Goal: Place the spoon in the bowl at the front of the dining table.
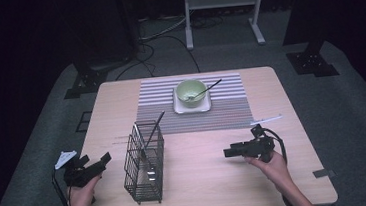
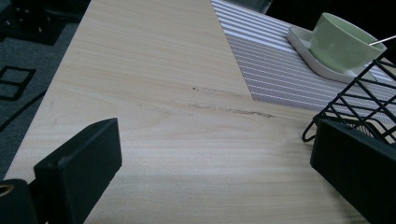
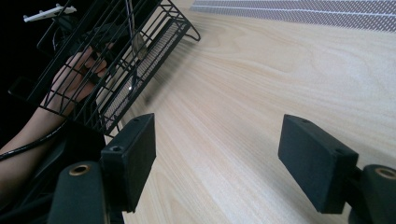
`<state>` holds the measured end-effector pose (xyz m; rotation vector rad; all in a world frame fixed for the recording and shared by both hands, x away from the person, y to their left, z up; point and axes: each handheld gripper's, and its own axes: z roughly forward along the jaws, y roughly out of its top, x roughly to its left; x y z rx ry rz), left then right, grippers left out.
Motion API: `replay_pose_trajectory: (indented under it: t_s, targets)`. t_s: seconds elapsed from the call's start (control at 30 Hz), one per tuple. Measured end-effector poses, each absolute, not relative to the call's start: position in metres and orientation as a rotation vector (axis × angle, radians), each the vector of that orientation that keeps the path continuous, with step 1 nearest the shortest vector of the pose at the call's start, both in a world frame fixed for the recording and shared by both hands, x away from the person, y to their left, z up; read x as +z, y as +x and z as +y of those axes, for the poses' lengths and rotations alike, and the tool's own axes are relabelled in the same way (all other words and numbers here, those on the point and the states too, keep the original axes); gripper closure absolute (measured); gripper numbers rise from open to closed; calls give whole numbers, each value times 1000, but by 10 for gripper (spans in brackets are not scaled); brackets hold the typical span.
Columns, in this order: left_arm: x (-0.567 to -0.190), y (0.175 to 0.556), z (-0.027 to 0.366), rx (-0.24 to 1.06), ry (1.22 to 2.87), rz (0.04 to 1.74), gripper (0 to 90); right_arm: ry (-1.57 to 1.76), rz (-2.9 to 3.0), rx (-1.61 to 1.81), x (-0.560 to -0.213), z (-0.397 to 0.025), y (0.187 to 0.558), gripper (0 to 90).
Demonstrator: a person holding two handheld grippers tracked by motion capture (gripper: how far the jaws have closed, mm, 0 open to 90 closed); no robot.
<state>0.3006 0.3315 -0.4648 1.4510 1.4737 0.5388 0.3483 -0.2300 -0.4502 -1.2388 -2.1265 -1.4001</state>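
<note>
The wire basket (image 1: 144, 161) stands between both grippers, outside their open jaws.

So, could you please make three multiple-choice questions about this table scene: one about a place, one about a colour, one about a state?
1. Where does the wire basket stand?
A. on the striped placemat
B. on bare wood between the two grippers
C. on the floor

2. What colour is the bowl?
A. pale green
B. red
C. black

3. How stand the jaws of the right gripper?
A. shut on a spoon
B. shut on nothing
C. open, holding nothing

Answers:
1 B: in the high view the basket sits on the table, nearer than the placemat, between the left gripper and the right one.
2 A: the bowl on its white plate is pale green.
3 C: the right gripper view shows bare wood between the wide-apart jaws.
</note>
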Motion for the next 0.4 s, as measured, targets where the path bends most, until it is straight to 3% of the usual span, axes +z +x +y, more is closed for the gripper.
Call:
replay_pose_trajectory:
  t_s: [0.4]
  targets:
    - [-464, 301, 332, 541, 1453, 1472, 10, -1235, -2128, -1408, -459, -228, 339, 265]
